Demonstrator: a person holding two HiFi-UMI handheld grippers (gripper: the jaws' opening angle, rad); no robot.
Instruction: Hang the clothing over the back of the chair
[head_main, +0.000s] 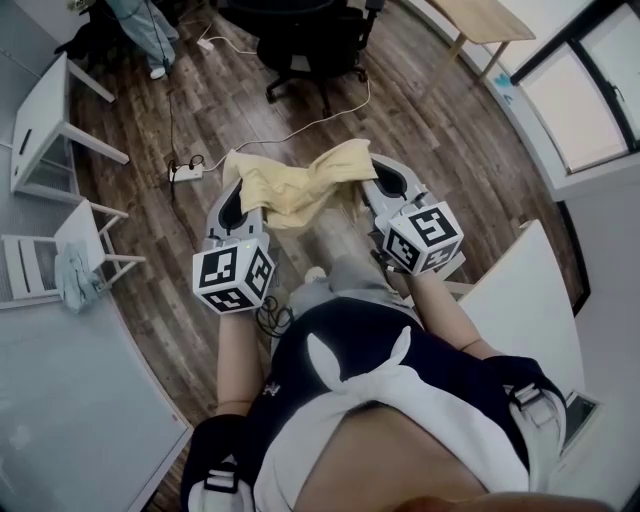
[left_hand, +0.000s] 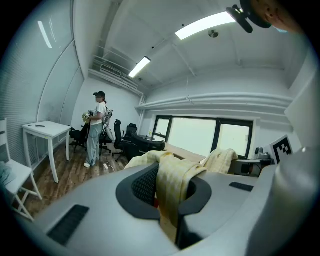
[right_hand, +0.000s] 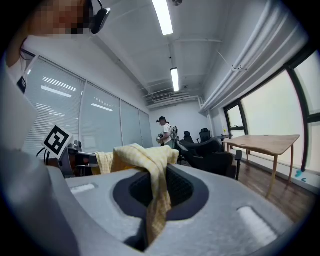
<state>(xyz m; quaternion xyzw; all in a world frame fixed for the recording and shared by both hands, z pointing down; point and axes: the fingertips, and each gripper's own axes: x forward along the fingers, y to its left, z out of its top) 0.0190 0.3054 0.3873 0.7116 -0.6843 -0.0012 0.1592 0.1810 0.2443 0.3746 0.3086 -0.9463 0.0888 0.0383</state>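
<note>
My left hand-held gripper (head_main: 233, 203) sits left of centre in the head view, and its jaws are closed on a fold of pale yellow clothing (head_main: 296, 186). My right hand-held gripper (head_main: 387, 186) sits right of centre, level with the left, and its jaws are also pinched tight on the same garment. In each gripper view the cloth comes up out of the narrow slot between the jaws and drapes across the front of the gripper.

The clothing spans the gap between the two grippers in the middle of the frame, bunched and wrinkled, with its edges flaring outward at the upper left and upper right. The fabric is thin and has a faint checked weave. It hangs above a dark wooden floor (head_main: 450, 150).

A black office chair (head_main: 305, 45) stands at the top centre of the frame, well apart from the clothing. A white chair (head_main: 50, 255) stands at the left edge.
</note>
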